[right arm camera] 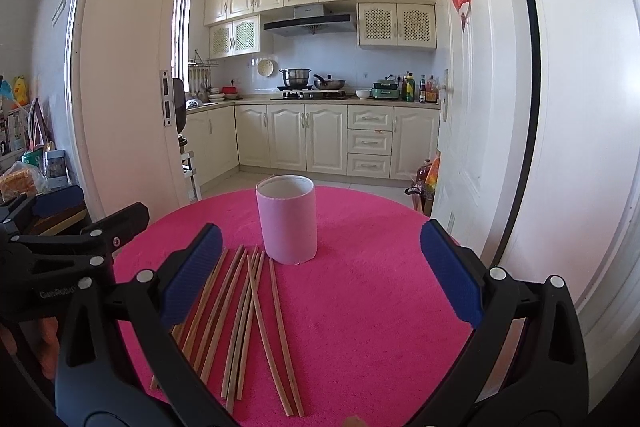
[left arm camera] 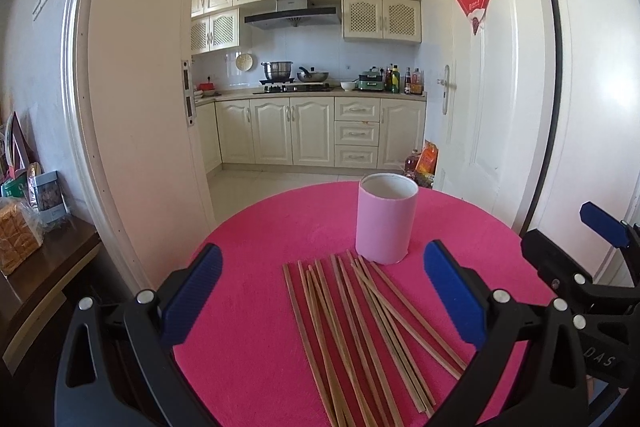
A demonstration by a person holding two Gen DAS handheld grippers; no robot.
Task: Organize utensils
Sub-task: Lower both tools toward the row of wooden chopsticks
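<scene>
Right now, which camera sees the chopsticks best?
The left wrist view: the chopsticks lie fanned out between its open claw. In the right wrist view, that claw's left finger hides some of them.

Wooden chopsticks [left arm camera: 360, 331] on fuzzy matt pink cloth [left arm camera: 256, 347].

A pale pink cylinder holder [left arm camera: 386, 223] is standing on the hot-pink counter [left arm camera: 256, 307] beside light brown wooden chopsticks [left arm camera: 360, 327]; the tool pads [left arm camera: 454, 297] are showing ribbed blue.

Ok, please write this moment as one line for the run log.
left gripper: open, empty | right gripper: open, empty | chopsticks: loose on pink table | pink cup: upright, looks empty
</scene>
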